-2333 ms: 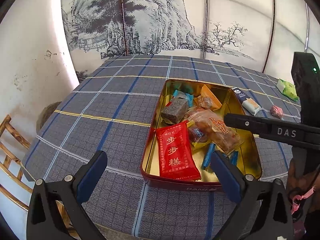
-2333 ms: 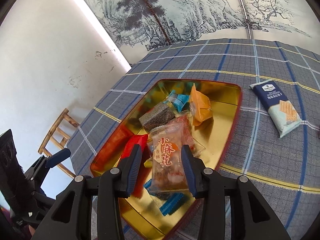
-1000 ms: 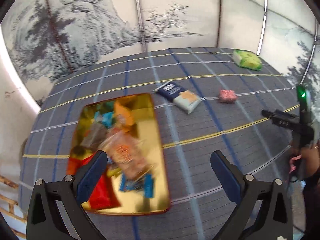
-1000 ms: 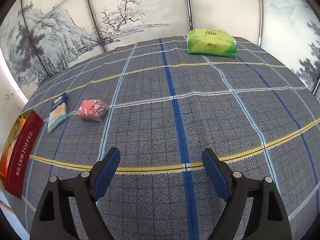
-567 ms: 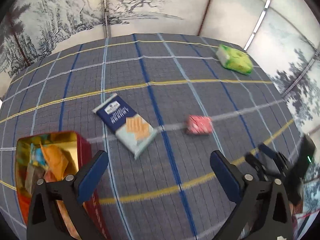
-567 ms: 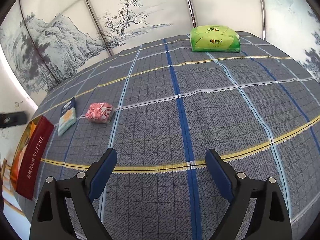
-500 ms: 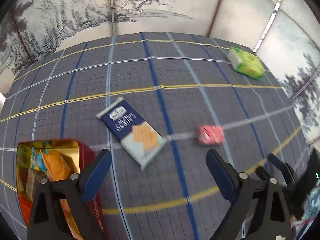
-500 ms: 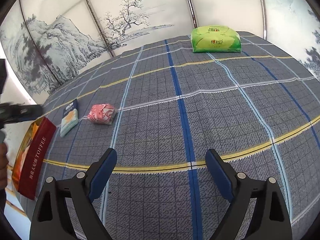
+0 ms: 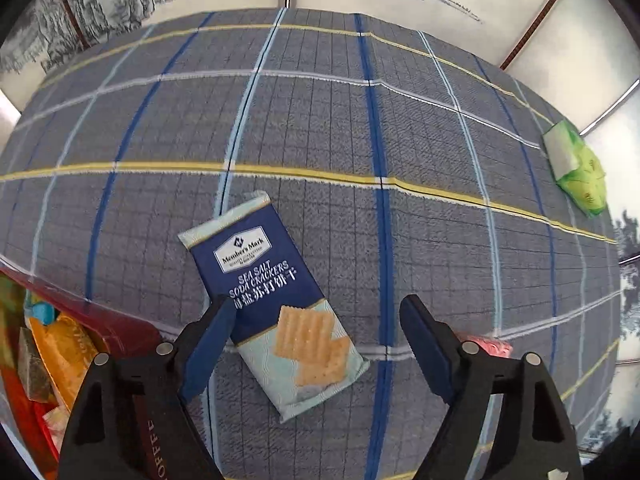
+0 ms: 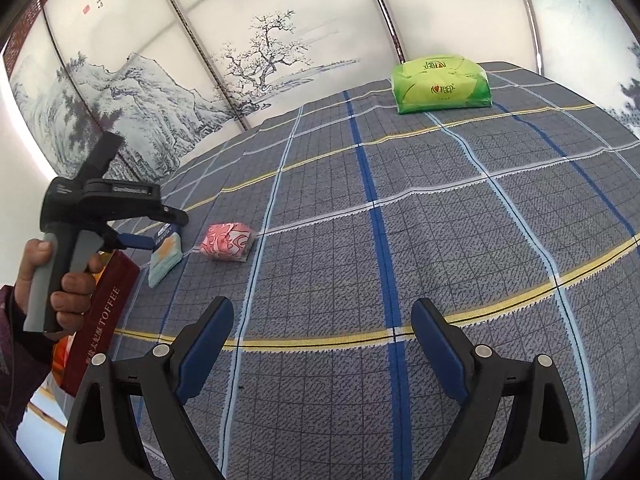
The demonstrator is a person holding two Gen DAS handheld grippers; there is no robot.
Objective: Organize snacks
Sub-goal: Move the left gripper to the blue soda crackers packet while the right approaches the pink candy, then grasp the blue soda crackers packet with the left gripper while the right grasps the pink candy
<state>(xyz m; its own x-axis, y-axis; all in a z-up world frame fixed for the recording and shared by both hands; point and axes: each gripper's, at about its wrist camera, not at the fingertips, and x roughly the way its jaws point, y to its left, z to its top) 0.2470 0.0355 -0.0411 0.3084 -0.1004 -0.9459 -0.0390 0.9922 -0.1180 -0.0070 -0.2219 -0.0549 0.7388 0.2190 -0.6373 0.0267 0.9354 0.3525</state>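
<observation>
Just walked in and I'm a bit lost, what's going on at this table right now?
A person is tidying snacks into a red toffee tin with a handheld gripper in each hand. The left gripper hangs over a blue pack of soda crackers lying on the checked tablecloth, its jaws closing but not yet gripping. The right gripper is open and empty. A pink-wrapped snack lies beside the crackers.

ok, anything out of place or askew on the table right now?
Two snacks lie outside the toffee tin: the soda cracker pack, askew to the cloth's grid, with the left tongs closing above it, and a pink-wrapped snack beside it.
</observation>
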